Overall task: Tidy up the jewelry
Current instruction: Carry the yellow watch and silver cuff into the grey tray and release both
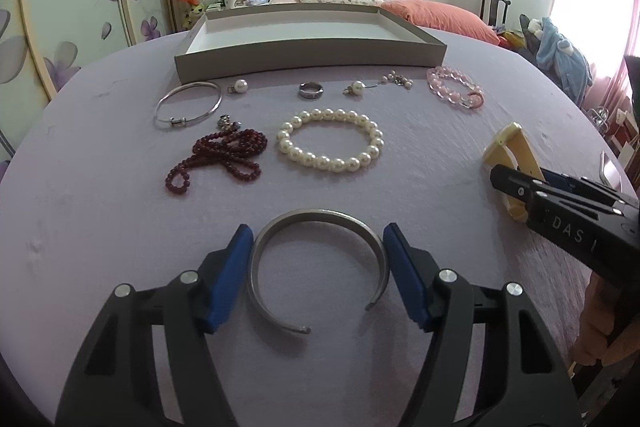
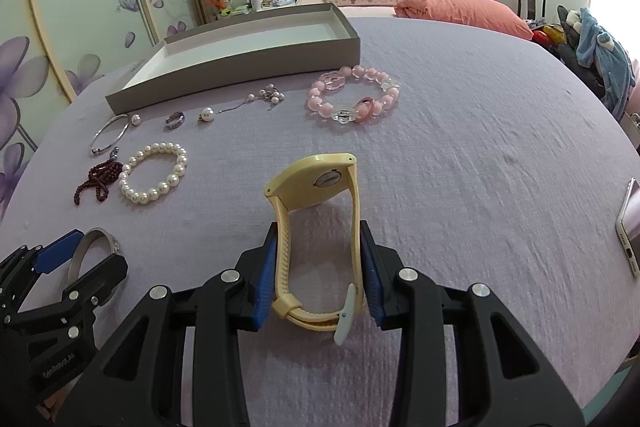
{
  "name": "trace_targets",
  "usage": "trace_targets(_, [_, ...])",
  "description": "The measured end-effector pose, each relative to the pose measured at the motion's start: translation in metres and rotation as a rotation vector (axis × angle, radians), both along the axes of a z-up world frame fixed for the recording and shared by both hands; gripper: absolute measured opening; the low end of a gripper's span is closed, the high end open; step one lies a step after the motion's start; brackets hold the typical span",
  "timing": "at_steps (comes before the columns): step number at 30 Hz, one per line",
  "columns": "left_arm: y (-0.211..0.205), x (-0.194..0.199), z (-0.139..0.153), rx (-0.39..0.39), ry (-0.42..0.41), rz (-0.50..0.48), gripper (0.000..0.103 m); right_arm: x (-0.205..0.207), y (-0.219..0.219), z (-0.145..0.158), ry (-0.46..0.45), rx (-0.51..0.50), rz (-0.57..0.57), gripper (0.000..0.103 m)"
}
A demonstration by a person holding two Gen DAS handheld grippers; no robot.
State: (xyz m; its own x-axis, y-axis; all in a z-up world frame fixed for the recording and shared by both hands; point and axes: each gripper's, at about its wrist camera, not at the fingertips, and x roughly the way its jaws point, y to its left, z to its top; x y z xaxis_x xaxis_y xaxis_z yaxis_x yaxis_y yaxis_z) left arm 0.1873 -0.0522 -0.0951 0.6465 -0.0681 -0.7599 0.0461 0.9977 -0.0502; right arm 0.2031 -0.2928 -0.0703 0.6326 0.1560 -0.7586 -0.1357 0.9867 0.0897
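Observation:
My left gripper [image 1: 319,233] has its blue pads against both sides of a silver cuff bangle [image 1: 320,217] that lies on the lilac tablecloth. My right gripper [image 2: 319,233] is shut on the strap of a cream wristwatch [image 2: 316,183], which stands on the cloth; the watch also shows in the left wrist view [image 1: 505,143]. Further off lie a pearl bracelet [image 1: 331,139], a dark red bead strand [image 1: 218,157], a thin silver bangle [image 1: 188,105], a ring [image 1: 311,90], pearl earrings [image 1: 240,85] and a pink bead bracelet [image 1: 454,87]. A grey shallow box [image 1: 312,57] stands empty behind them.
A phone [image 2: 630,223] lies at the table's right edge. A bed with pillows, a chair with clothes and a floral wardrobe stand beyond the table. The right gripper's body [image 1: 568,211] reaches in from the right of the left wrist view.

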Motion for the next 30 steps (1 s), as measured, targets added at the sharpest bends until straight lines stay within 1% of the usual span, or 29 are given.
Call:
trace_targets(3, [0.005, 0.0, 0.003, -0.004, -0.006, 0.011, 0.065, 0.0, 0.002, 0.003, -0.014, 0.008, 0.01, 0.038])
trace_targets(8, [0.019, -0.003, 0.019, -0.024, -0.062, 0.035, 0.065, -0.001, 0.005, 0.017, -0.069, 0.023, 0.026, 0.038])
trace_targets(12, [0.026, -0.001, 0.039, -0.019, -0.125, 0.041, 0.065, 0.003, 0.009, 0.033, -0.128, 0.029, 0.041, 0.038])
trace_targets(17, [0.038, 0.015, 0.072, -0.021, -0.207, 0.033, 0.065, 0.023, 0.014, 0.062, -0.211, 0.047, 0.041, 0.038])
trace_targets(19, [0.043, 0.028, 0.087, -0.025, -0.238, 0.03, 0.065, 0.033, 0.017, 0.072, -0.247, 0.046, 0.037, 0.038])
trace_targets(21, [0.05, 0.044, 0.1, -0.041, -0.265, 0.027, 0.065, 0.05, 0.023, 0.086, -0.3, 0.037, 0.029, 0.038])
trace_targets(24, [0.06, 0.076, 0.115, -0.073, -0.286, 0.037, 0.065, 0.077, 0.031, 0.098, -0.326, 0.042, 0.024, 0.038])
trace_targets(26, [0.065, 0.103, 0.122, -0.06, -0.28, 0.06, 0.065, 0.097, 0.037, 0.104, -0.34, 0.037, 0.025, 0.038])
trace_targets(30, [0.067, 0.157, 0.125, -0.02, -0.262, 0.077, 0.065, 0.147, 0.052, 0.111, -0.356, 0.023, 0.037, 0.038])
